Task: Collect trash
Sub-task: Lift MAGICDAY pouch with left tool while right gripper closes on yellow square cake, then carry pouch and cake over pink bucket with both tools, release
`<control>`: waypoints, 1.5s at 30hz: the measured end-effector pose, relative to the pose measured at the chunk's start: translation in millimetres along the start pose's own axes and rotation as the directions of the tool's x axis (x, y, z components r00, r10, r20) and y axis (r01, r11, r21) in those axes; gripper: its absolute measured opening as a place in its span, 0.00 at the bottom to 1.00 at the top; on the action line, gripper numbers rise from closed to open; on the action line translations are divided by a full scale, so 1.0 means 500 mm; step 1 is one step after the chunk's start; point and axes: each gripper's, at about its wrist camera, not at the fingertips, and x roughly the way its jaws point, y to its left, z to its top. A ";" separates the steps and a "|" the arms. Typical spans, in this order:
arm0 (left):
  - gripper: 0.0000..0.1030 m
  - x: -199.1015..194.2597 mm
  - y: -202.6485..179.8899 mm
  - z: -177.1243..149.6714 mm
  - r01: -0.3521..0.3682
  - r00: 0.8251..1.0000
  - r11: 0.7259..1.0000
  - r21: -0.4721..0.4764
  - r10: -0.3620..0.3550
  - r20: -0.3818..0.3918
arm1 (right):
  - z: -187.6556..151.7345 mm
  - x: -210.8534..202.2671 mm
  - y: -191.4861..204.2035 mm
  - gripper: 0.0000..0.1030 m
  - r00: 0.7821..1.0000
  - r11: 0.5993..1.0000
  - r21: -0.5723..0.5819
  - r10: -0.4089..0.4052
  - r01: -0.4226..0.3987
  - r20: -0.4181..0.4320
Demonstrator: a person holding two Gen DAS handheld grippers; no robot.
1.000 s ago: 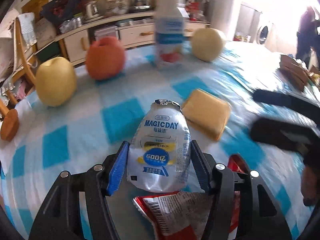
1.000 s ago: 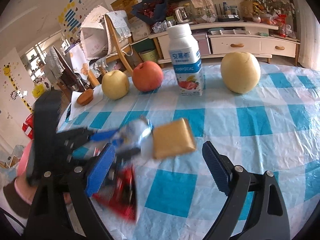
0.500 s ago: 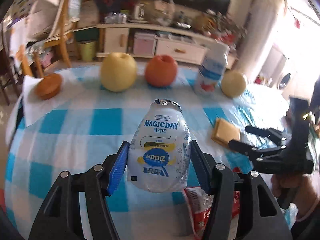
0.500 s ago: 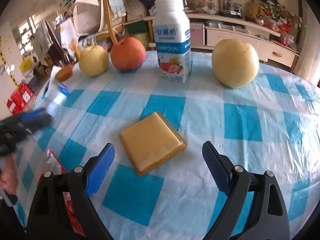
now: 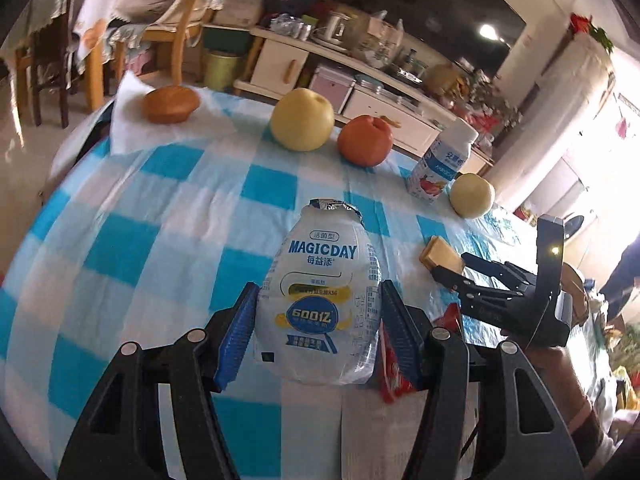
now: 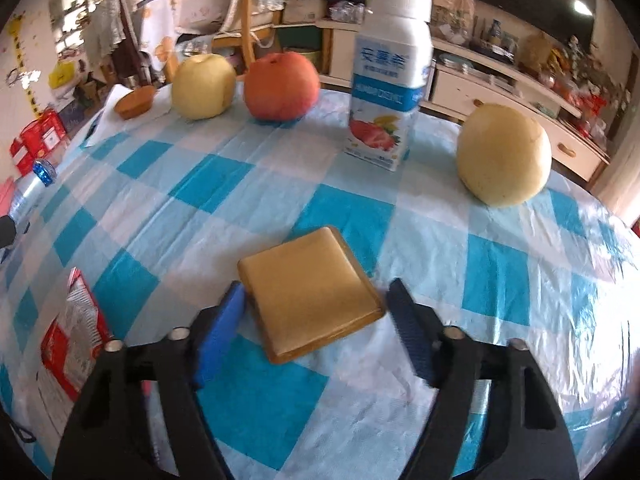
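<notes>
A crumpled, thin plastic bottle [image 5: 318, 304] with a peeled foil rim is clamped between the ribbed blue pads of the left gripper [image 5: 318, 320], which is held tilted downward above the checked cloth [image 5: 160, 220]. The bottle's printed film is dented and translucent.

A flat, square, tan slab [image 6: 310, 300] with rounded edges and a smooth waxy face lies on the cloth. It is taken as the landmark. The right gripper [image 6: 316, 312] is angled down over it, one pad at each side; its jaws have just been closing, with the slab between them, and contact of the pads cannot be told for sure.

Left of the slab, a flattened red foil wrapper [image 6: 74, 340] lies crinkled on the cloth. Beyond the slab stand a white capped yogurt bottle [image 6: 388, 76], a round pale pear [image 6: 502, 156], a matte red apple [image 6: 280, 86] and a second pear [image 6: 202, 86]. Farther left of these, a brown bun [image 6: 134, 102] sits on white paper.

The cloth is glossy, wrinkled plastic in blue and white squares.
</notes>
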 end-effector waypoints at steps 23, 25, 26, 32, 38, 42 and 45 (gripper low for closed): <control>0.60 -0.091 0.039 -0.031 -0.119 0.988 0.993 -0.005 0.119 0.102 | -0.018 -0.128 0.046 0.62 0.988 0.989 0.144 -0.005 -0.018 0.155; 0.60 -0.097 0.039 -0.029 -0.122 0.987 0.993 -0.002 0.122 0.110 | -0.019 -0.149 0.053 0.62 0.984 0.983 0.176 0.019 -0.051 0.177; 0.60 -0.101 0.040 -0.028 -0.129 0.985 0.992 0.001 0.128 0.114 | -0.019 -0.154 0.056 0.62 0.983 0.982 0.182 0.025 -0.059 0.182; 0.60 -0.129 0.055 -0.016 -0.153 0.978 0.988 -0.009 0.153 0.143 | -0.011 -0.188 0.097 0.63 0.970 0.965 0.220 0.095 -0.145 0.225; 0.60 -0.171 0.099 0.002 -0.183 0.963 0.980 -0.073 0.194 0.186 | 0.008 -0.213 0.187 0.63 0.951 0.953 0.196 0.182 -0.233 0.249; 0.60 -0.209 0.143 0.016 -0.229 0.943 0.965 -0.127 0.253 0.218 | 0.026 -0.225 0.275 0.63 0.933 0.944 0.145 0.256 -0.298 0.252; 0.60 -0.241 0.188 0.026 -0.262 0.922 0.946 -0.188 0.303 0.240 | 0.044 -0.231 0.347 0.63 0.915 0.932 0.106 0.313 -0.348 0.254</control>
